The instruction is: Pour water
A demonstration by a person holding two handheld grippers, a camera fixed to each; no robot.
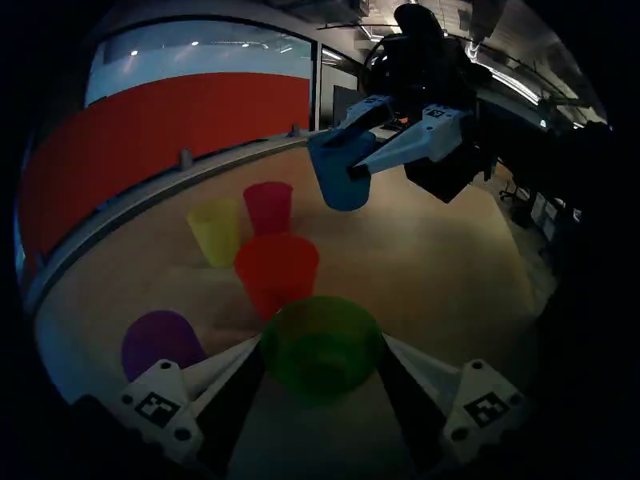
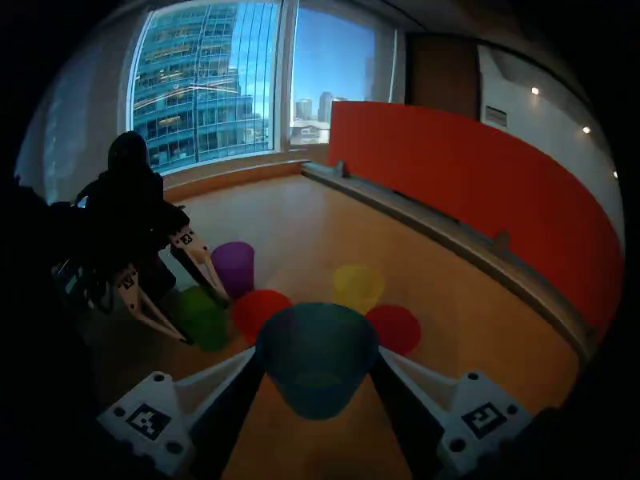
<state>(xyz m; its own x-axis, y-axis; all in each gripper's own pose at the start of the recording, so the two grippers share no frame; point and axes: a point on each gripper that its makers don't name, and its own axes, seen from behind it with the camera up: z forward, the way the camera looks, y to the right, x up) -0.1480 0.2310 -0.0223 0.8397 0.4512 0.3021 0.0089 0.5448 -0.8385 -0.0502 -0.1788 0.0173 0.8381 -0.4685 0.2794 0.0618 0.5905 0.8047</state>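
Left gripper (image 1: pixel 320 346): fingers clamped on green cup (image 1: pixel 322 366), low at wooden table (image 1: pixel 448 264).
Right gripper (image 2: pixel 317 356): fingers clamped on blue cup (image 2: pixel 317 380), held above table, well apart from green cup.
Red cup (image 1: pixel 276 272), crimson cup (image 1: pixel 268 206), yellow cup (image 1: pixel 214 230), purple cup (image 1: pixel 160 340): upright, clustered on table.
Water in cups: cannot tell.

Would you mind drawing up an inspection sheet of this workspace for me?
Surface: wooden table; no spill seen.
Job's things: green cup down at the table; blue cup held in the air; whether either holds water cannot be told.
Clutter: orange cup, red cup, yellow cup and purple cup, all upright on the table.
Grippers: left gripper shut on the green cup; right gripper shut on the blue cup.
Cables: nothing seen.
Surroundings: red partition; windows onto tall buildings; a person in dark clothing.
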